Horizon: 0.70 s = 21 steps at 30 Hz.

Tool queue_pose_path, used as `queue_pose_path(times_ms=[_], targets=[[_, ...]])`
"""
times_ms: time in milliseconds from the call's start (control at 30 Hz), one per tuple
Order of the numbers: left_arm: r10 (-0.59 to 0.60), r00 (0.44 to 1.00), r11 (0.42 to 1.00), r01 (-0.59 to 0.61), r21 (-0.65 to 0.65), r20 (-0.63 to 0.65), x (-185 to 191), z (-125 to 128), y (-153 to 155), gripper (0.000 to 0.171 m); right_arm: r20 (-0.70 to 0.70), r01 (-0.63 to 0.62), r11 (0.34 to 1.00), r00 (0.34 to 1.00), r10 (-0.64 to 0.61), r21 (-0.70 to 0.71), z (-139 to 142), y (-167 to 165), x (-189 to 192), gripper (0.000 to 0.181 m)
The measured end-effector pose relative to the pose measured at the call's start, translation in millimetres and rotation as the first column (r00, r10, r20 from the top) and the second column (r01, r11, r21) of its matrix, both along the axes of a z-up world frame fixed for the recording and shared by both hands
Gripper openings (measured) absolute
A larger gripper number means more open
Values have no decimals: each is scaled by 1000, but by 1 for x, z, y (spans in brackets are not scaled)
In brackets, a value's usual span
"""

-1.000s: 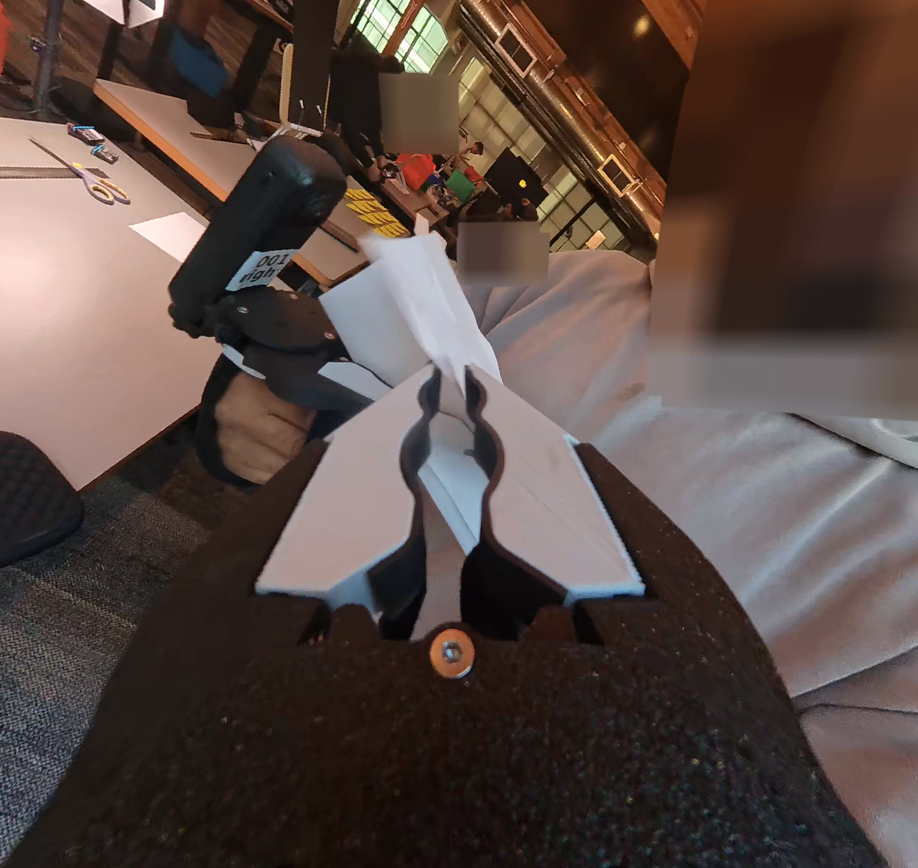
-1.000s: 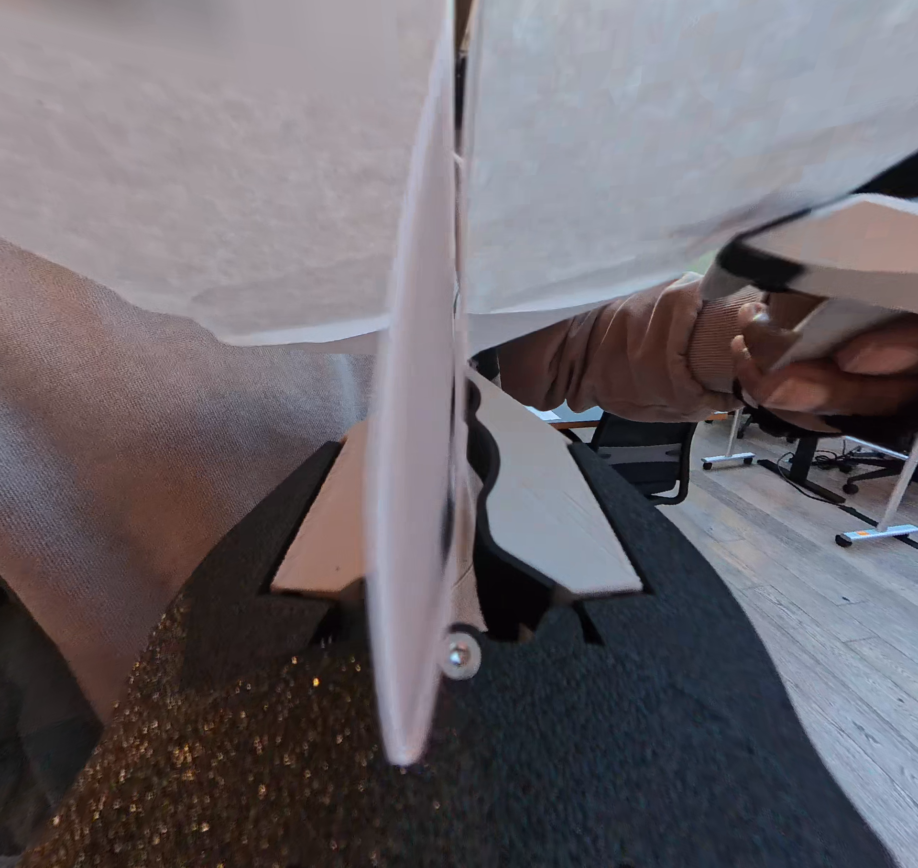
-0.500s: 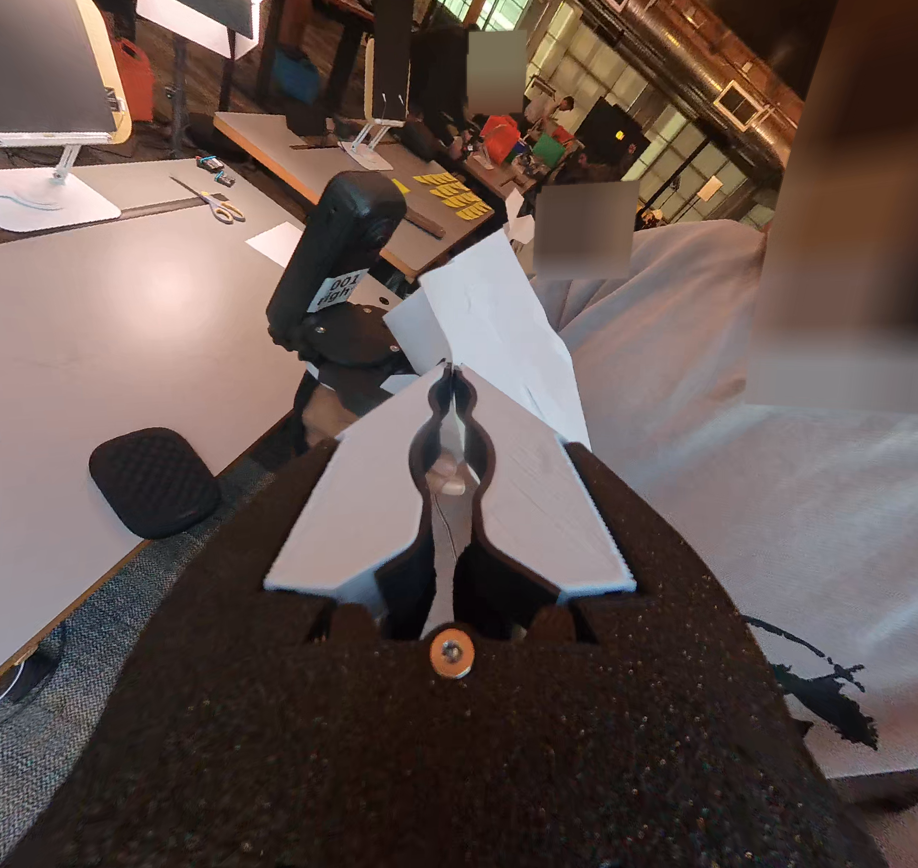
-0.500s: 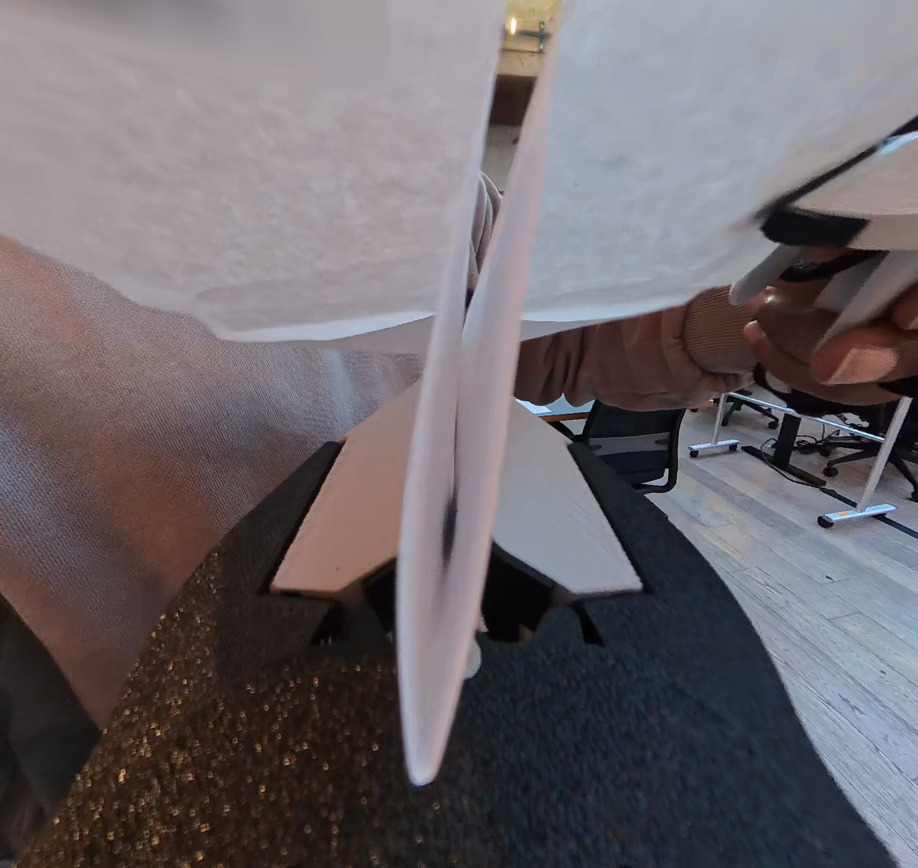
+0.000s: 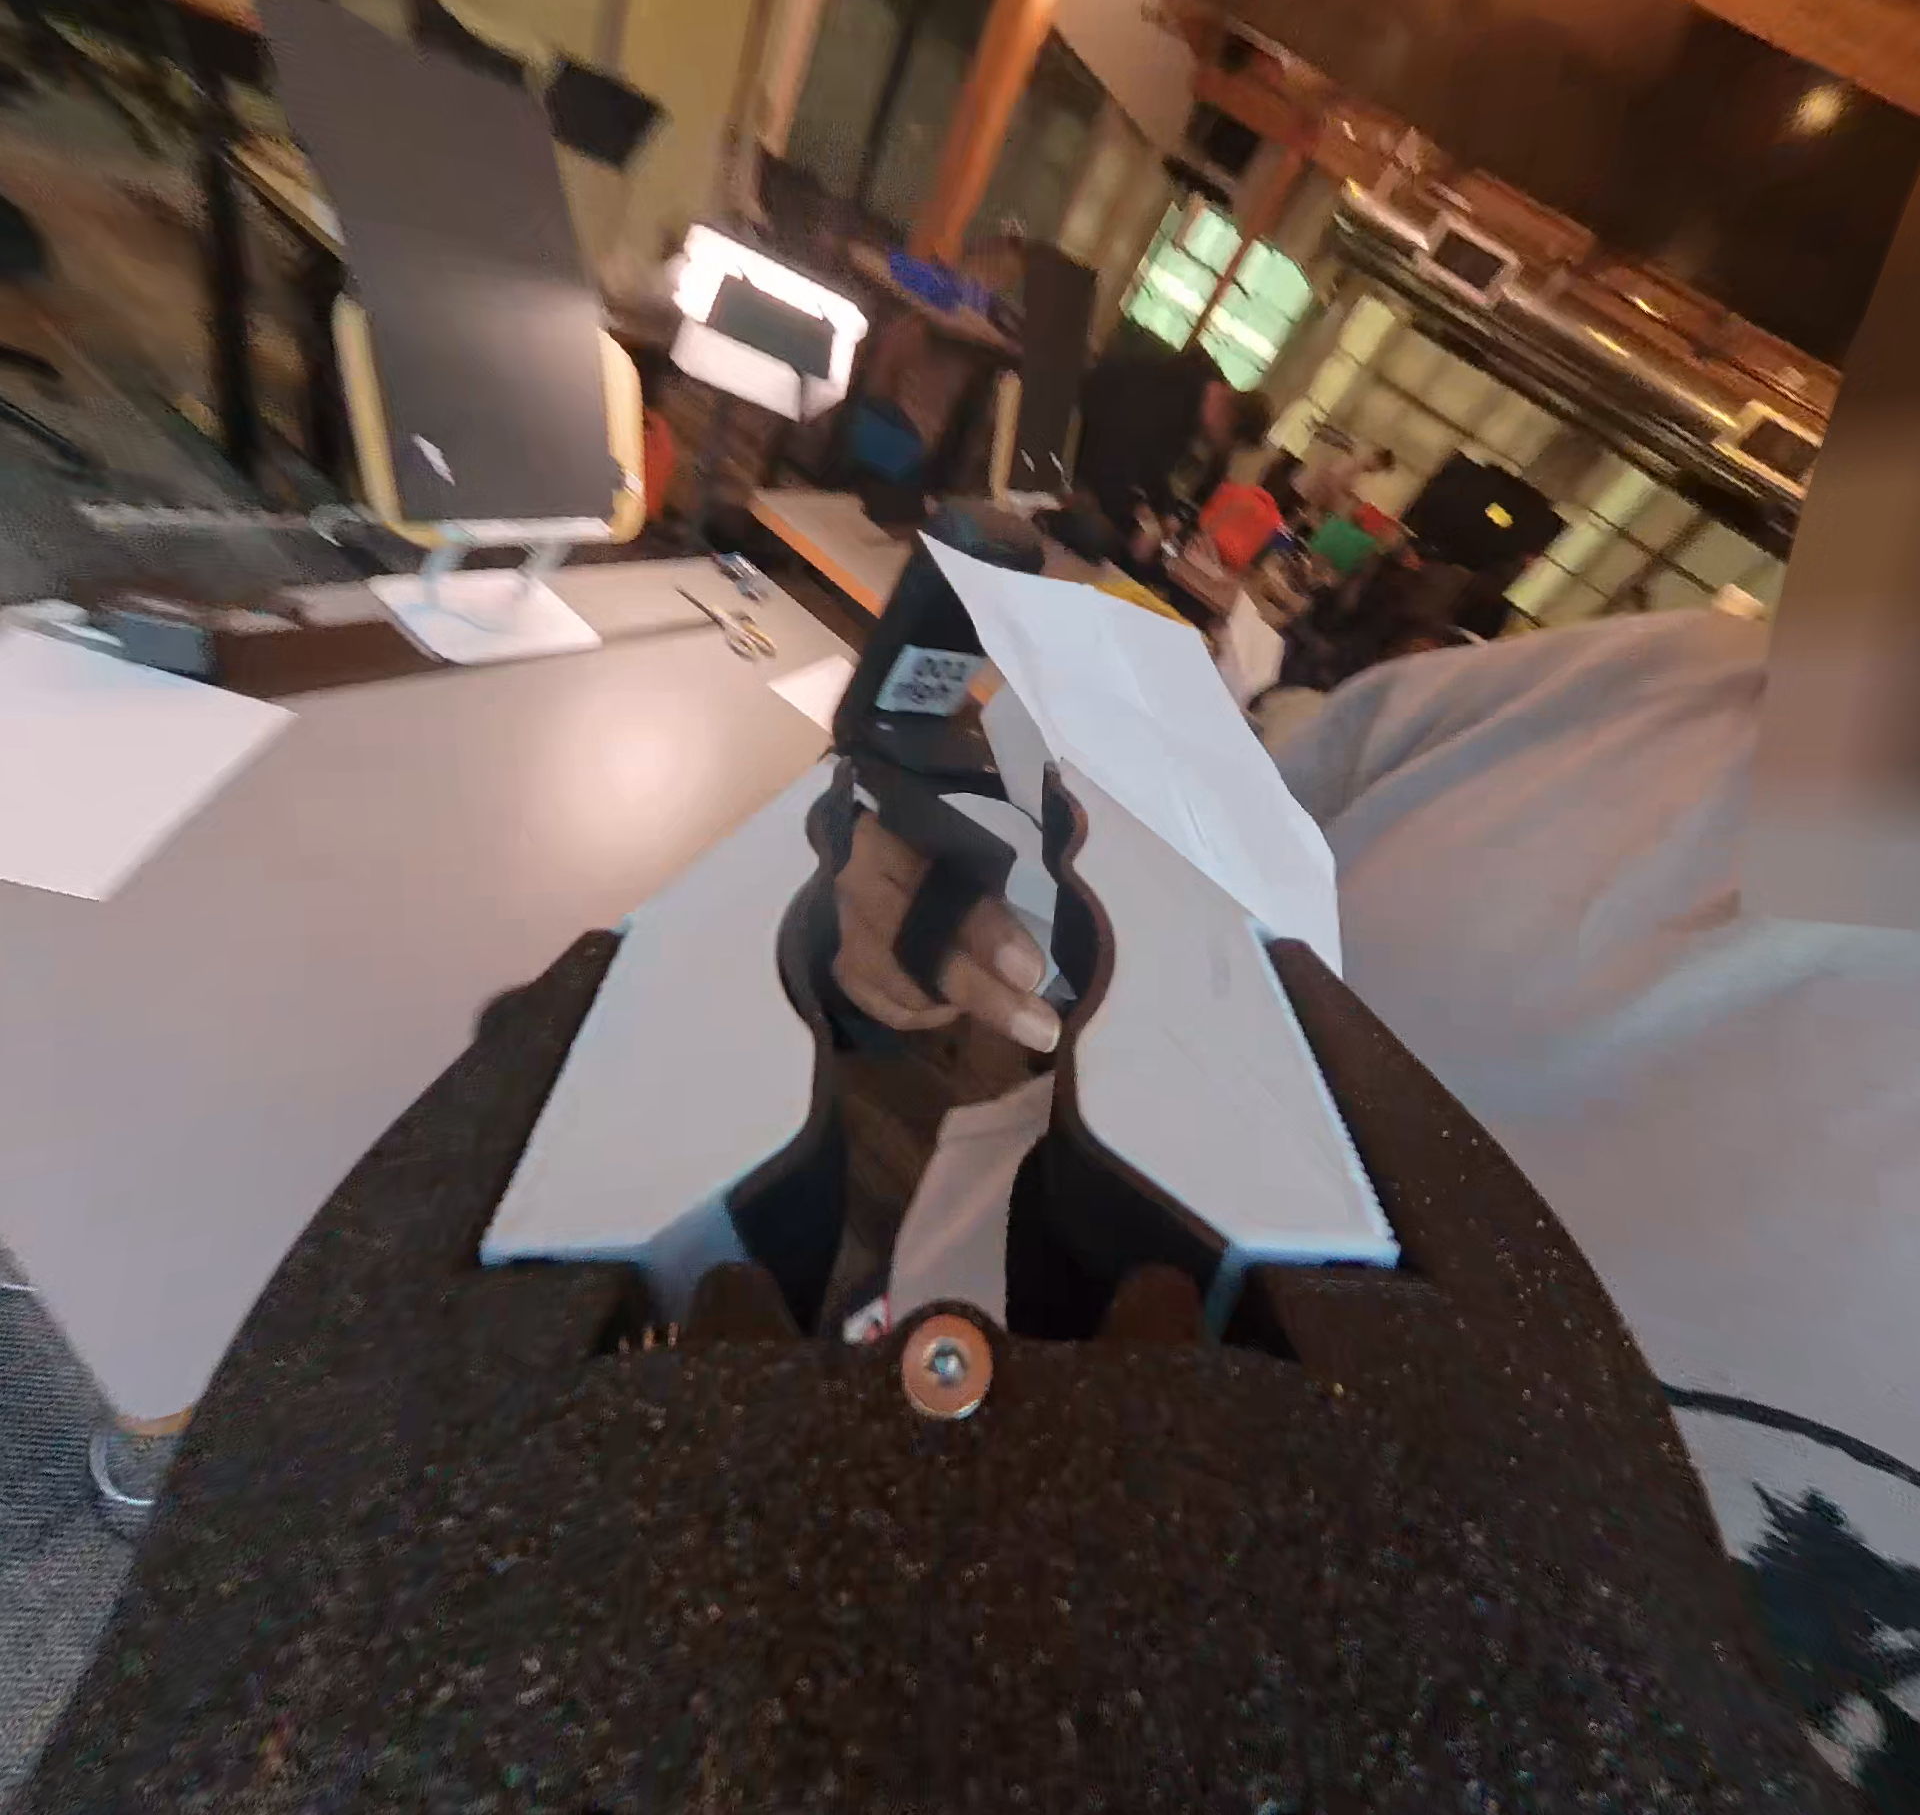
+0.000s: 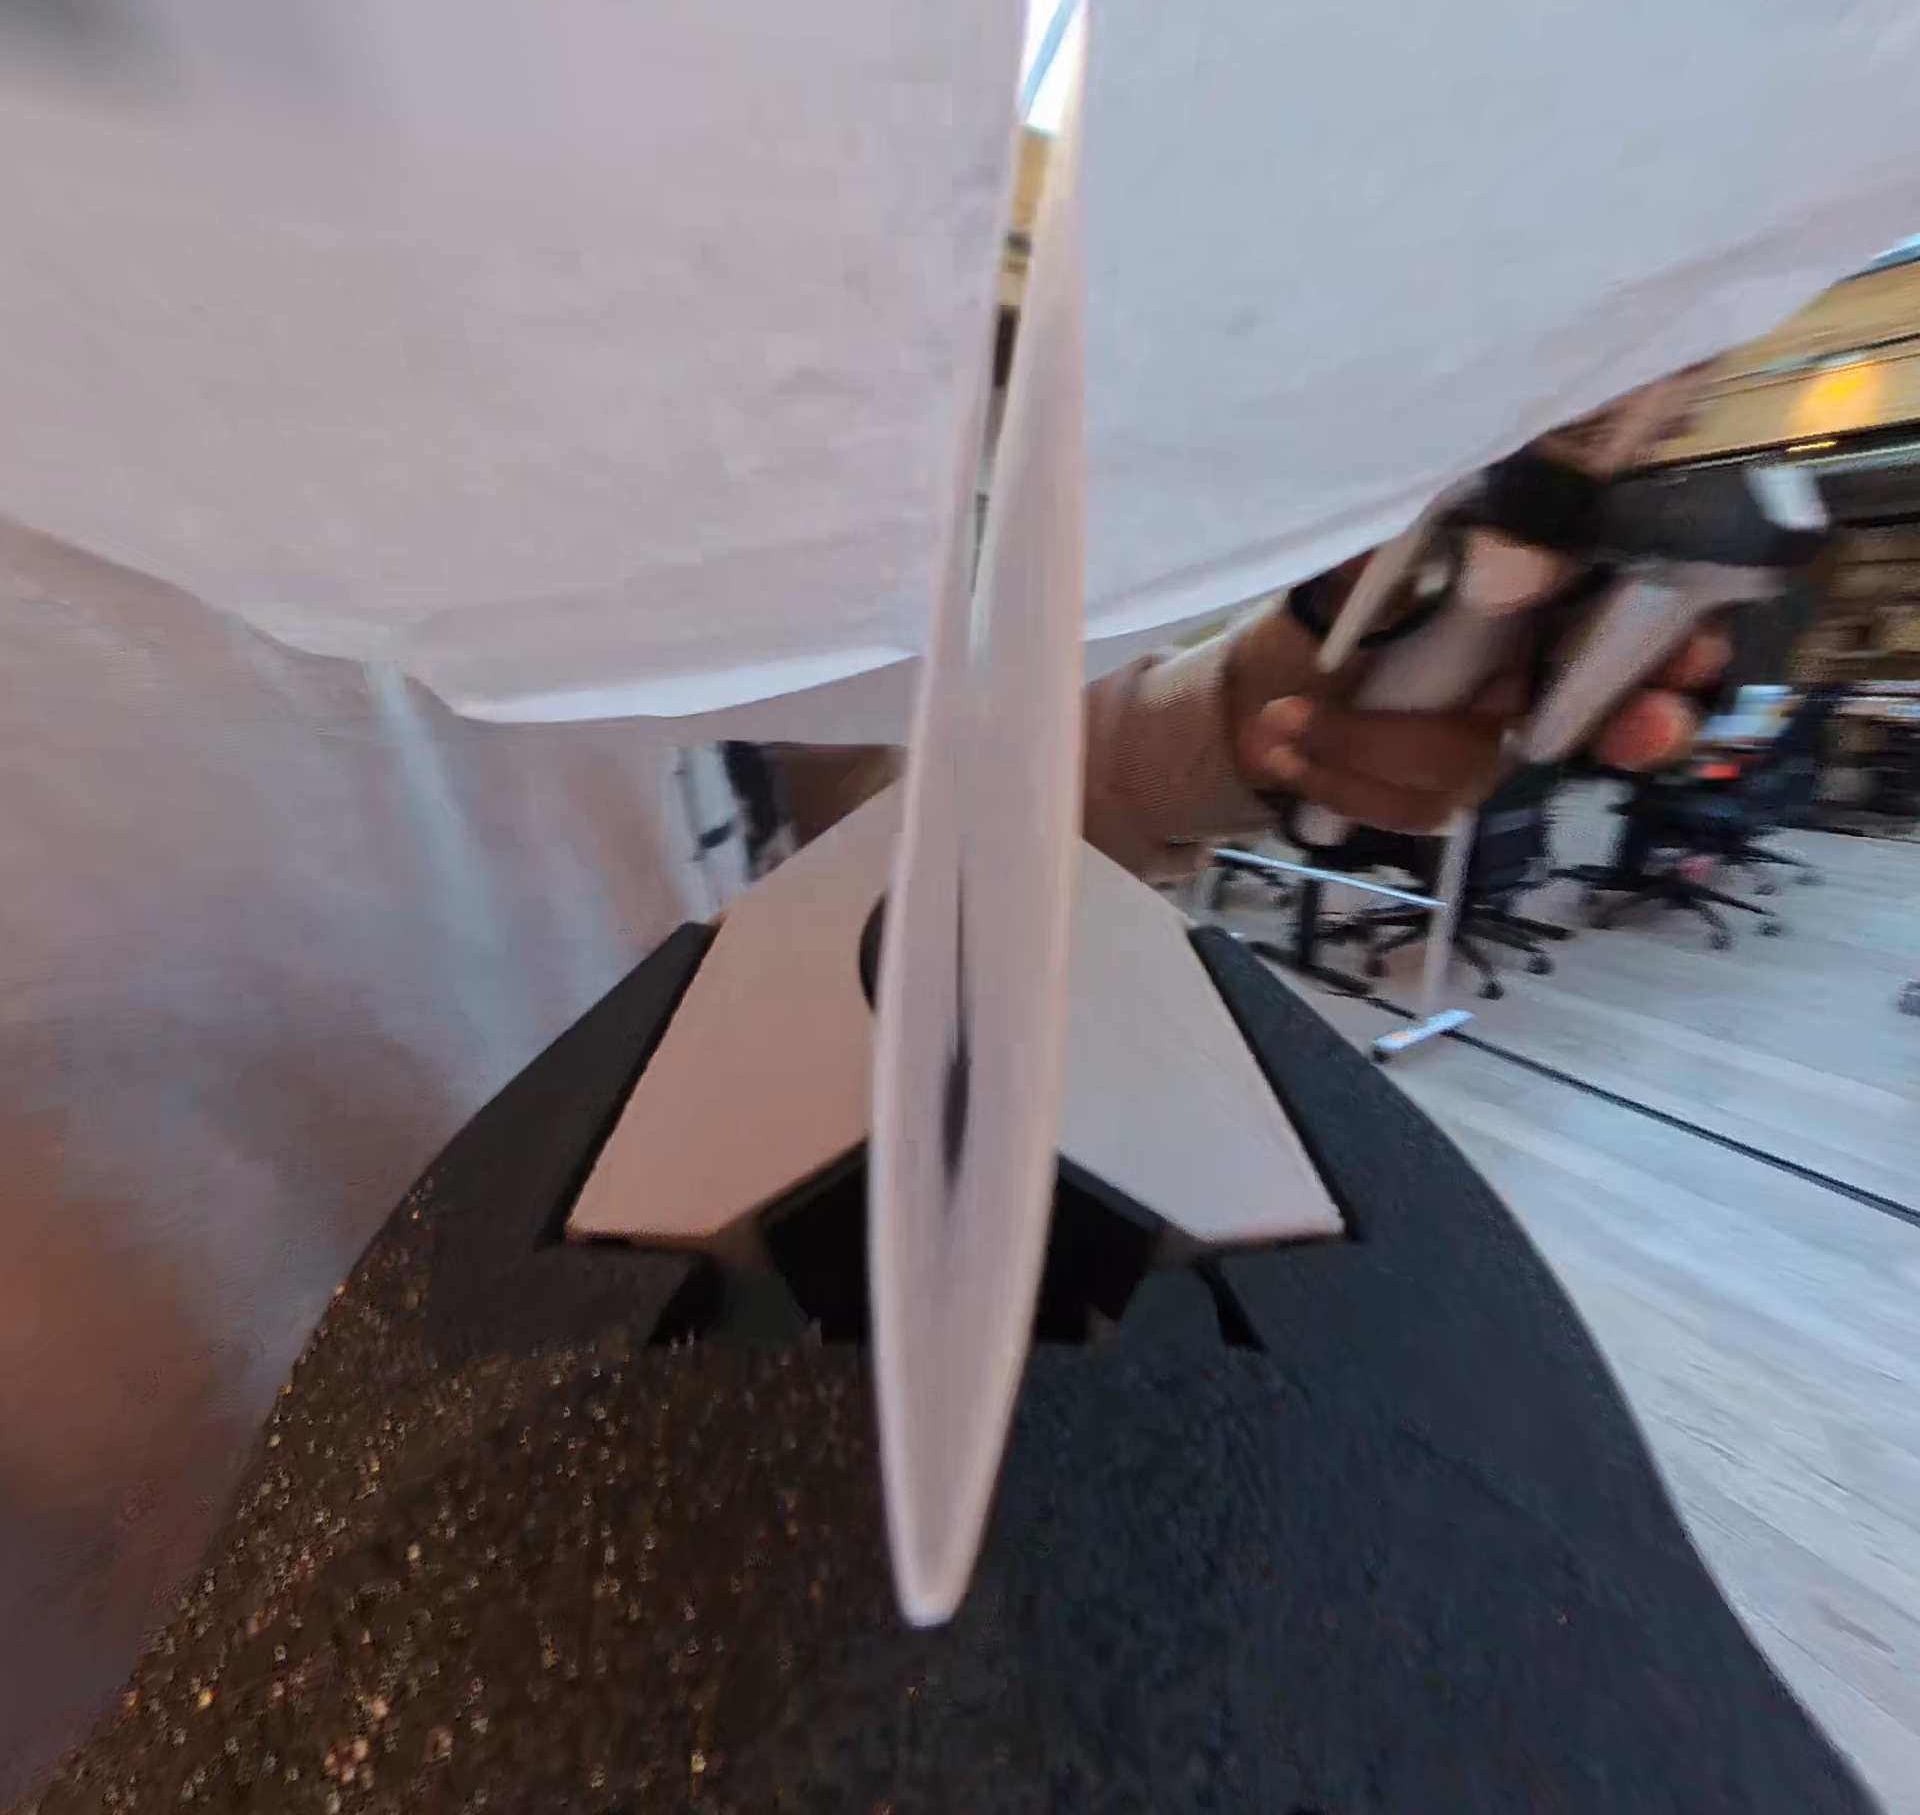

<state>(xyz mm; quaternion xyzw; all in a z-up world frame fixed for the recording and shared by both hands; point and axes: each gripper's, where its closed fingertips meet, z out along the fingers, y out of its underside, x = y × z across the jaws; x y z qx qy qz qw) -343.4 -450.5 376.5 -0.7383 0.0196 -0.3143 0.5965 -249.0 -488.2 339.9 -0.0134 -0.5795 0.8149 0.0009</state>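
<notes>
Left gripper [image 5: 940, 809]: fingers parted, a clear gap between the tips; a strip of the white folded paper [image 5: 1132, 726] runs down between them near the right finger, but no clamping contact is evident. Through the gap shows the person's hand [image 5: 935, 944] wrapped around the handle of the right gripper [image 5: 925, 685], a black unit standing just beyond the left fingertips. That unit carries a small white label with dark print on its body; the wording is not reproduced here. The paper rises from the right gripper's position and leans to the right, in front of a grey-clad torso. Right gripper [image 6: 971, 944]: the paper [image 6: 977, 934] stands edge-on between its fingers, with two broad flaps spreading left and right overhead; the fingers sit closed against the sheet, gripping it. A dark smudge-like mark on the paper's edge is blurred and cannot be read. In the right wrist view the left gripper [image 6: 1538, 622] shows at upper right, held by a hand at the paper's right flap. Grey surface [image 5: 364, 830] at left bears white sheets, a monitor stand and scissors [image 5: 732, 622], well apart from both grippers. Office chairs stand on the wooden floor.
</notes>
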Motion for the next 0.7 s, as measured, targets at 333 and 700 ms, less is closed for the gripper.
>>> queue_pose_path(times_ms=[333,700], targets=[[882,364,449,-844,293,-300,-109,-38,-149,64,37,804,595,595,-803,-18,22,79,-150,0],[919,-198,-61,-926,373,-341,-103,-39,-281,57,13,814,531,549,-836,-233,92,45,-231,0]])
